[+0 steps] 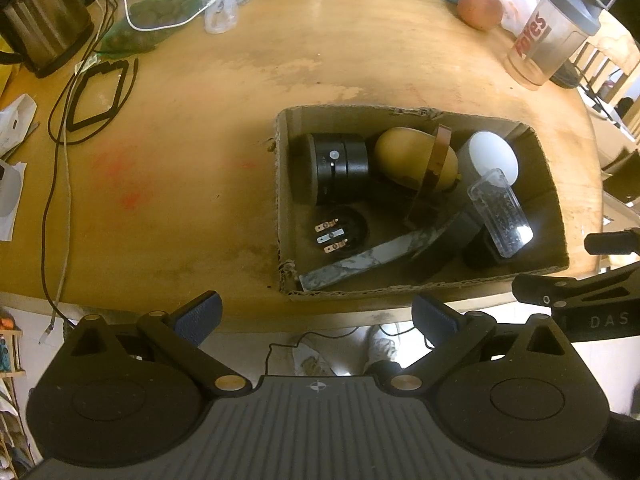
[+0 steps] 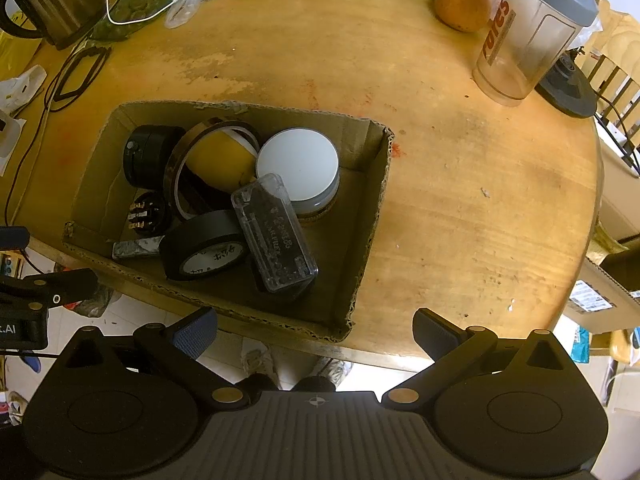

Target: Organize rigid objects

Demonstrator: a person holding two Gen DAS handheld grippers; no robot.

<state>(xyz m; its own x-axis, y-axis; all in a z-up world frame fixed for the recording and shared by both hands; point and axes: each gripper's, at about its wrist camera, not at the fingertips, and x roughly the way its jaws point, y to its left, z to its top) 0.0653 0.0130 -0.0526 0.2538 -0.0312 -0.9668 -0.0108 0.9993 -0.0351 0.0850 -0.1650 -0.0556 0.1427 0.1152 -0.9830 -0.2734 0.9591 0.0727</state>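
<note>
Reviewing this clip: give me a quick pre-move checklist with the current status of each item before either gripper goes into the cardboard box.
1. Left gripper open, empty: ok.
2. Right gripper open, empty: ok.
3. Cardboard box fully on the table: not ok, near corner overhangs the edge.
4. Clear plastic case on top, reachable: ok.
5. Amber tape ring lying stable: not ok, propped on edge.
6. Box's contents undamaged: cannot tell.
</note>
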